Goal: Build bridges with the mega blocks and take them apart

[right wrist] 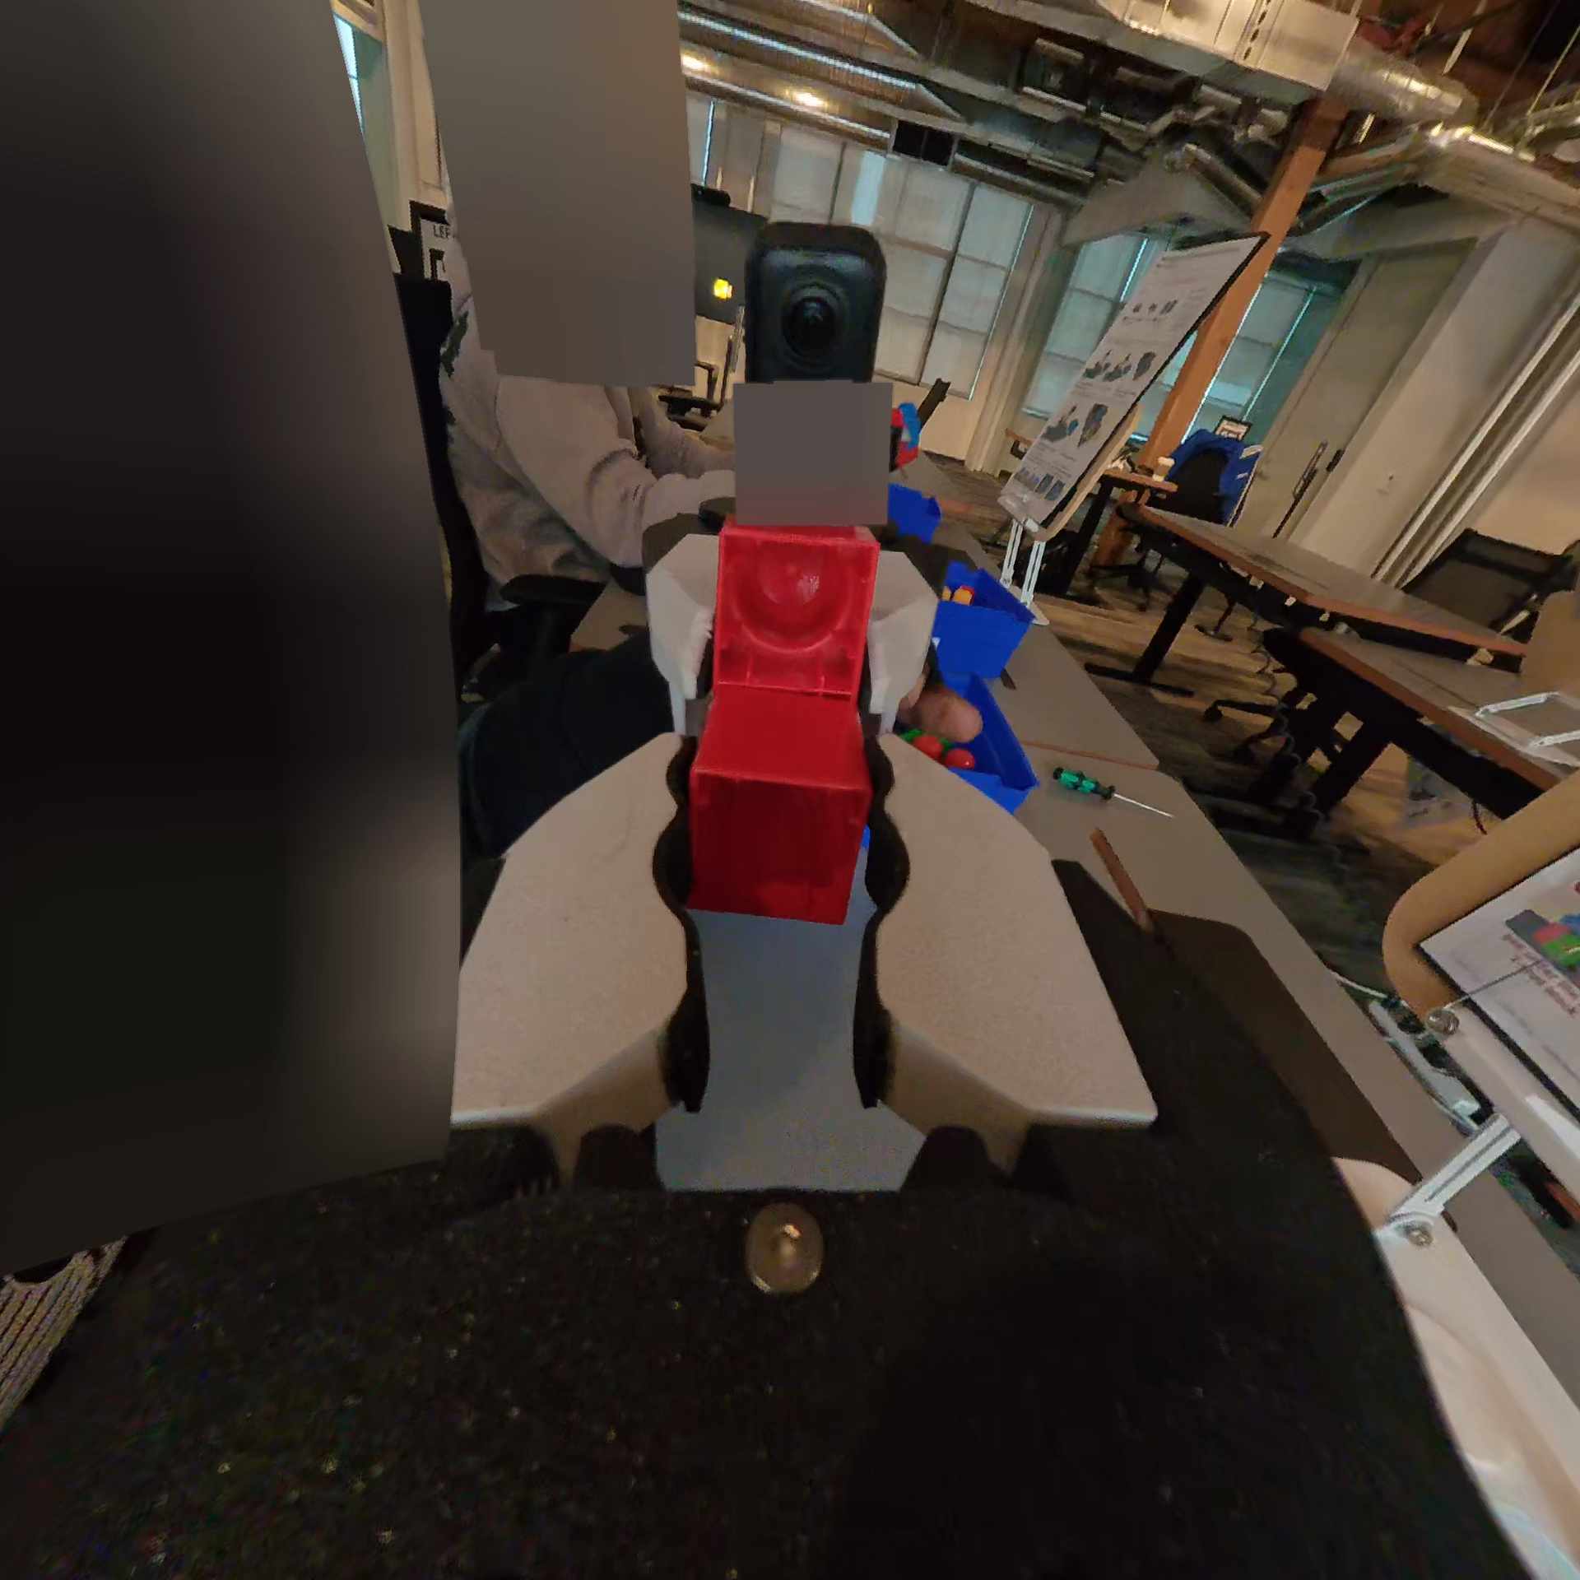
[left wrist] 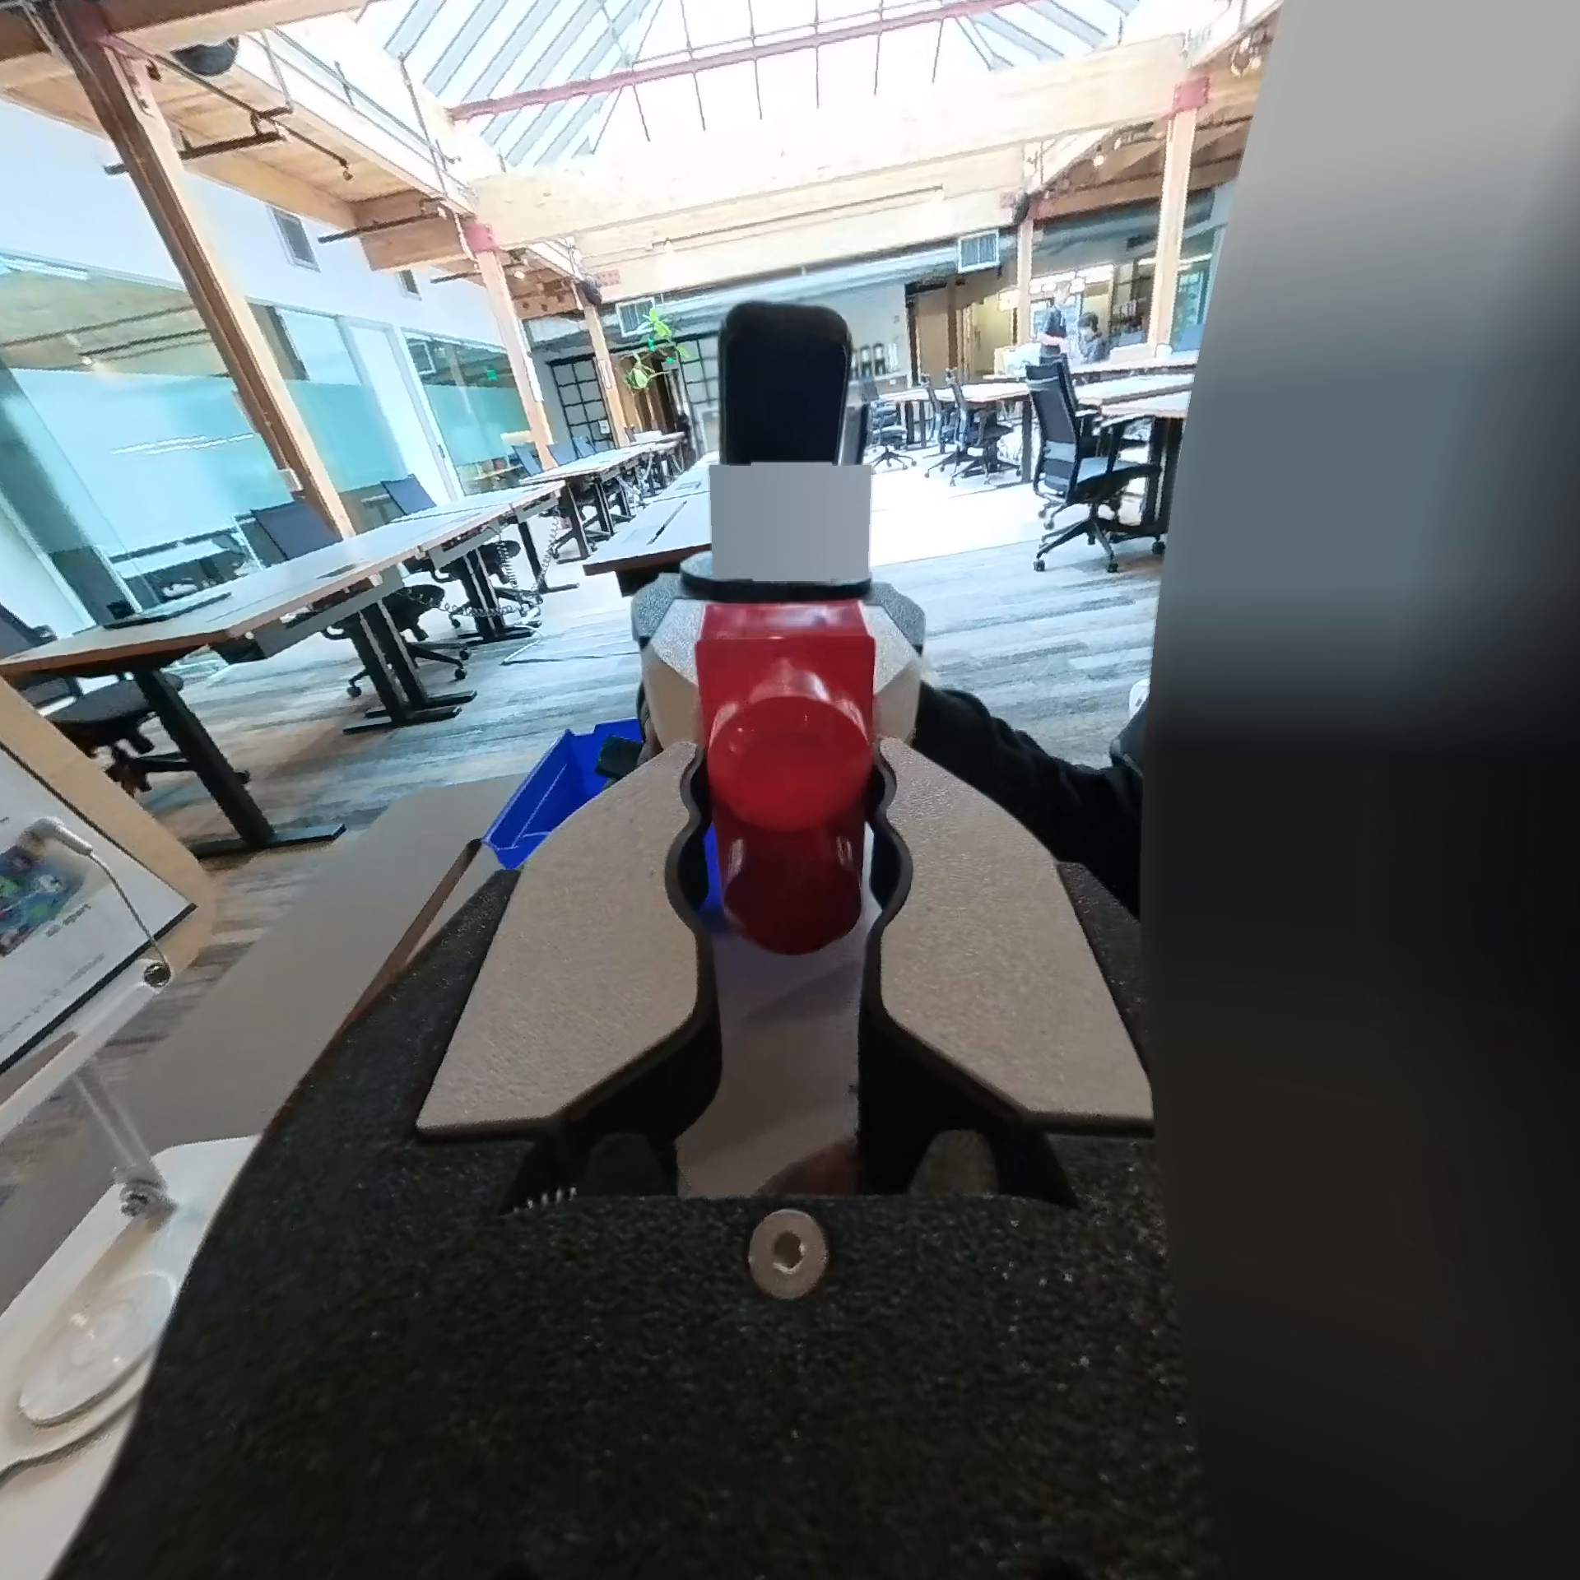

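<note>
Both grippers face each other above the grey table [right wrist: 1214,898]. My left gripper [left wrist: 787,769] is shut on a red mega block [left wrist: 791,863] whose round studs point back at its camera. My right gripper [right wrist: 780,769] is shut on a second red block [right wrist: 774,842]. The two blocks meet end to end between the grippers; I cannot tell whether they are pressed together. In the right wrist view the left gripper [right wrist: 795,633] holds its block [right wrist: 799,598] with the hollow underside showing. In the left wrist view the right gripper [left wrist: 782,658] shows behind the studs.
Blue bins [right wrist: 983,628] with coloured blocks stand on the table beyond the grippers; one also shows in the left wrist view [left wrist: 547,804]. A green-handled screwdriver [right wrist: 1103,791] lies to the right. Sign stands [left wrist: 77,906] [right wrist: 1505,966] stand at the table edges. A seated person's sleeve [right wrist: 564,487] is at back left. Only a small space, under 4 cm, lies between the two pairs of fingers.
</note>
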